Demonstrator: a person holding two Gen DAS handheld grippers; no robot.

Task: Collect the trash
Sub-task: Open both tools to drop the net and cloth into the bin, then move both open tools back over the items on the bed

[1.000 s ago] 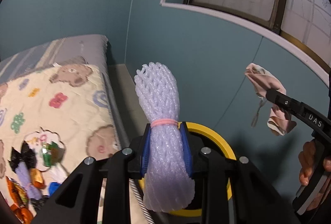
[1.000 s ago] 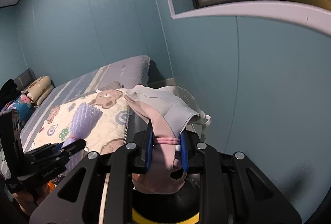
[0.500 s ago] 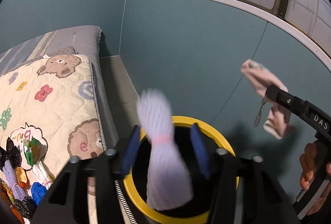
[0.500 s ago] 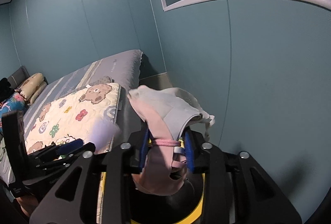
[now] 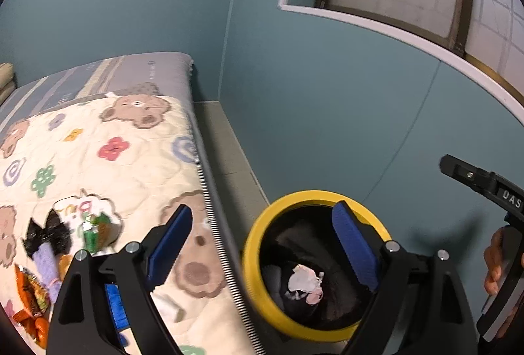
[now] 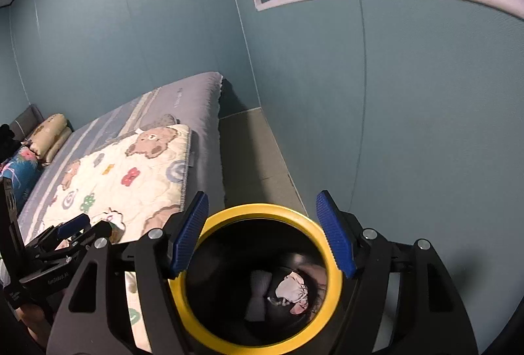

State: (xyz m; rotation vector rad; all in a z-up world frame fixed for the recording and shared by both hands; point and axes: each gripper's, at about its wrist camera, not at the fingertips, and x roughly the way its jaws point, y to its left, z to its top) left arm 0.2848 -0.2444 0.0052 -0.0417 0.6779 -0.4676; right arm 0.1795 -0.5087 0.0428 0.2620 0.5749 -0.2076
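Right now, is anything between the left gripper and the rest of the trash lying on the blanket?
Nothing visible. The left gripper, jaws opening and empty, hangs by the yellow-rimmed bin. The wrappers lie exposed on the bear-print blanket, with only open blanket between.

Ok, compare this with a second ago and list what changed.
Both grippers let go. The left gripper, jaws opening, dropped the purple foam net; the right gripper, also opening, released the pink-and-white mask. Both now lie in the yellow-rimmed bin. Unchanged: the wrappers on the bear quilt, and the bin beside the bed.
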